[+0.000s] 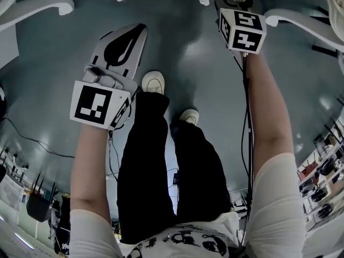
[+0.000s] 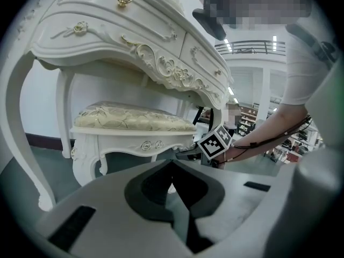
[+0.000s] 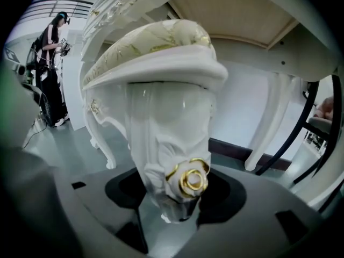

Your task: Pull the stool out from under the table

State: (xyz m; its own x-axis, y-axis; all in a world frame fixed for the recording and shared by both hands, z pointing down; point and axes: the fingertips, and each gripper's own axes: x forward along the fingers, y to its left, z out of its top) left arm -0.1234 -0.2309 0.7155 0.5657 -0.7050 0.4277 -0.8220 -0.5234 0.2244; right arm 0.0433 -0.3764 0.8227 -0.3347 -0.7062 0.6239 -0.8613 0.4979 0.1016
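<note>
The white carved bench (image 2: 134, 42) stands over the cushioned stool (image 2: 134, 120), which sits tucked underneath it. The right tool (image 3: 173, 224) is clamped wide on the stool's near leg (image 3: 172, 144). The left tool (image 2: 177, 208), off to the left, has its jaws together and empty.
</note>
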